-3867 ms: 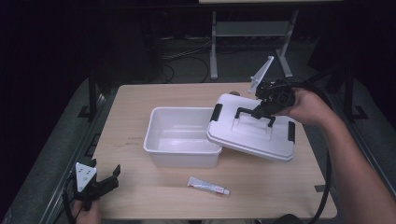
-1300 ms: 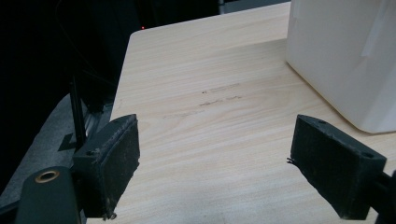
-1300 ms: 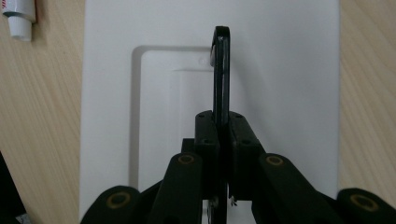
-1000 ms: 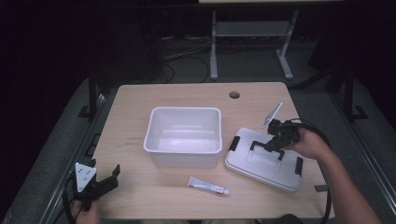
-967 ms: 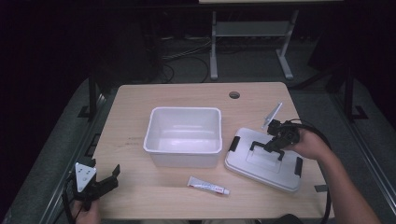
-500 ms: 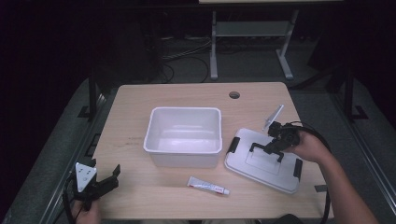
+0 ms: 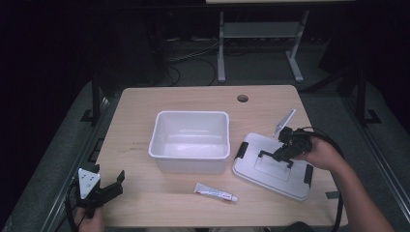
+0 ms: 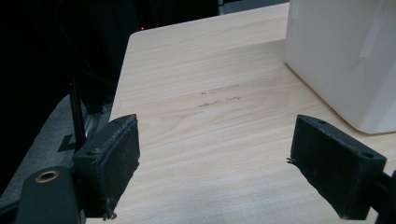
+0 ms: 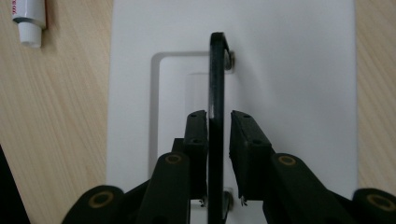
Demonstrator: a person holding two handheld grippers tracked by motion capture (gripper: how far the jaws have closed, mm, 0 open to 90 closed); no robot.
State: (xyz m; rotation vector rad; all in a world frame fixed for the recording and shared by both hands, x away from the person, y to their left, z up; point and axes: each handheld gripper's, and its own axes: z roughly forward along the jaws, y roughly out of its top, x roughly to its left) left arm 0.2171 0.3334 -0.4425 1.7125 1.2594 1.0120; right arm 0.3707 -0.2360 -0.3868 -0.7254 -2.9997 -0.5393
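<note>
A white lid [image 7: 270, 175] with black clips lies flat on the table, right of the open white box [image 7: 188, 164]. My right gripper [image 7: 283, 152] hovers over the lid's black handle [image 7: 275, 157]. In the right gripper view the upright handle [image 9: 216, 70] stands between the jaws of that gripper [image 9: 217, 126]. The jaws have just been opening, and a thin gap shows beside the handle, so the gripper is open. My left gripper [image 7: 109, 186] is open at the table's front left corner, nothing between its pads [image 8: 215, 158].
A small white tube [image 7: 215, 192] lies on the table in front of the box, and its cap end [image 9: 28, 18] is near the lid's [image 9: 289, 70] edge. The box wall [image 8: 345, 56] stands ahead and to the right of the left gripper. A round cable hole [image 7: 242, 98] sits near the far edge.
The lid, earlier held tilted against the box's right rim, now rests flat on the table. Over the last second both hands have kept still.
</note>
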